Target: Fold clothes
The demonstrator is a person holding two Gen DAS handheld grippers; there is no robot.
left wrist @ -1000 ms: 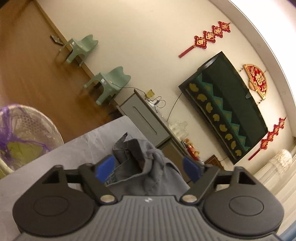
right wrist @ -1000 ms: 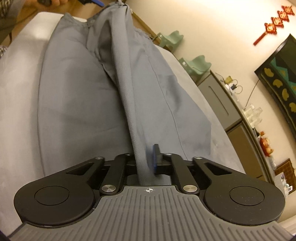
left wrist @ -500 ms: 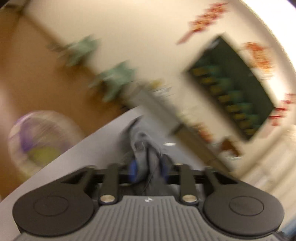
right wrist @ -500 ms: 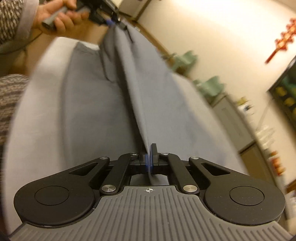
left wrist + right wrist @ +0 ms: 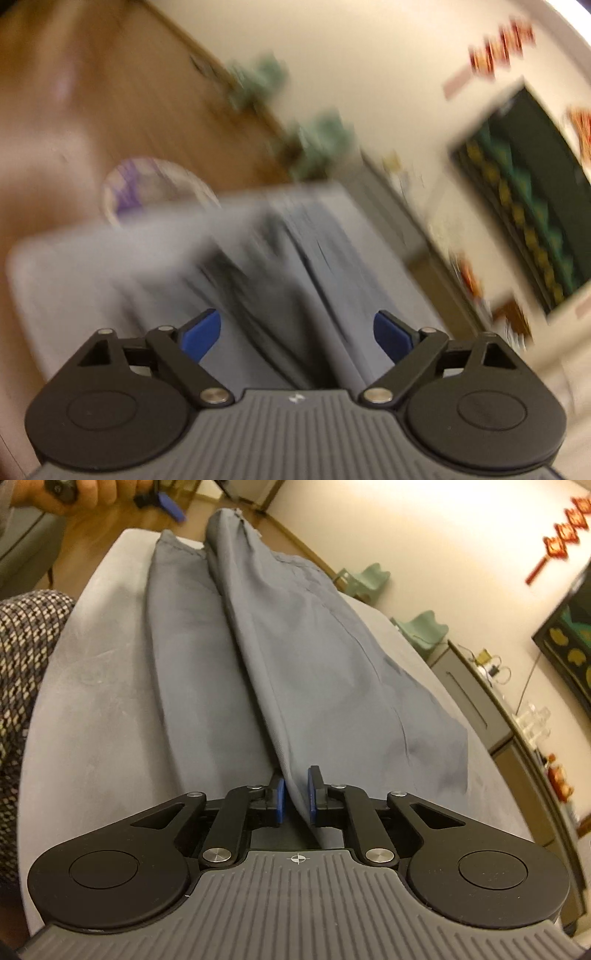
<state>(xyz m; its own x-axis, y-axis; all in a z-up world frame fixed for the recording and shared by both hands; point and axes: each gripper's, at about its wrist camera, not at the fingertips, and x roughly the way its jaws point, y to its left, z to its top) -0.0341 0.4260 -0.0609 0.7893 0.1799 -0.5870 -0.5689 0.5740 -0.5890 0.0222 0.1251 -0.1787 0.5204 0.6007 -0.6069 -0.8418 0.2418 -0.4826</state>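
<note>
Grey trousers (image 5: 295,653) lie lengthwise on a grey padded table (image 5: 92,709), with a raised fold running down the middle. My right gripper (image 5: 295,797) sits at the near end of that fold; its jaws stand slightly apart with the cloth between them. In the blurred left wrist view my left gripper (image 5: 297,332) is wide open and empty above the trousers' other end (image 5: 280,266). The left gripper (image 5: 166,502) also shows at the top of the right wrist view, held in a hand off the cloth.
Two green chairs (image 5: 373,579) stand by the wall. A grey cabinet (image 5: 476,701) stands past the table's right side. A round basket (image 5: 147,188) sits on the wooden floor. A patterned sleeve (image 5: 22,657) is at the left.
My left gripper was shut on the trousers' end half a second ago and has opened and let go. The lifted fold has dropped lower. My right jaws have parted a little.
</note>
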